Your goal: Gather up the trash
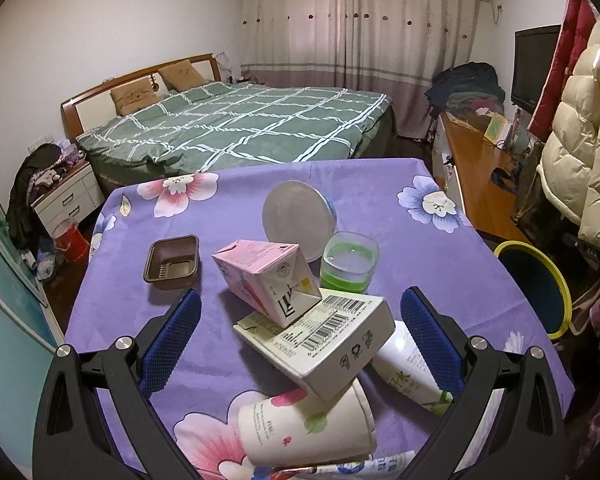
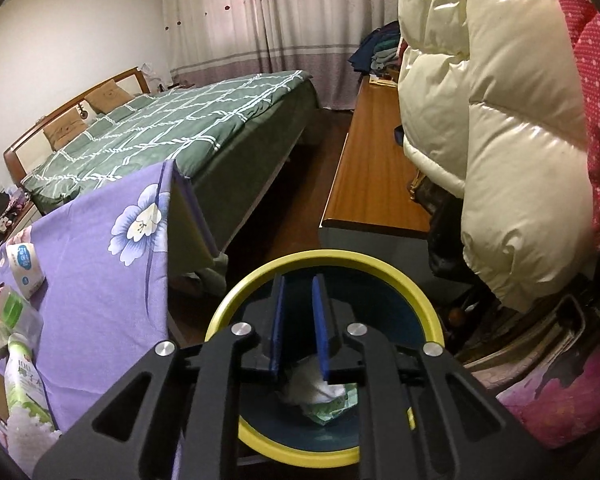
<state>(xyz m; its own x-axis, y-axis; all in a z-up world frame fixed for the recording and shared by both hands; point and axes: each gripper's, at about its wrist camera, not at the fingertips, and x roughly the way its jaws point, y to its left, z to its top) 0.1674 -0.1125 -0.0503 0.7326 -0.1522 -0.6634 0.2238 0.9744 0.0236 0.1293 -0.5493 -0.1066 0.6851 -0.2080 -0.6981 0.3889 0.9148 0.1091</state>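
In the left wrist view my left gripper (image 1: 300,316) is open over the purple flowered table (image 1: 112,304). Between its blue fingers lie a pink milk carton (image 1: 266,278) leaning on a white barcoded box (image 1: 324,340), with a paper cup (image 1: 304,428) on its side below them. A white tube (image 1: 412,372) lies by the right finger. In the right wrist view my right gripper (image 2: 299,292) hangs over the yellow-rimmed blue bin (image 2: 432,320), jaws slightly apart and empty. Crumpled white and green trash (image 2: 324,396) lies inside the bin.
A brown plastic tray (image 1: 172,262), a green-banded cup (image 1: 350,262) and a round white lid (image 1: 298,220) sit farther back on the table. The bin (image 1: 540,288) stands off the table's right edge. A bed (image 1: 236,124), a wooden bench (image 2: 372,168) and hanging coats (image 2: 492,120) surround.
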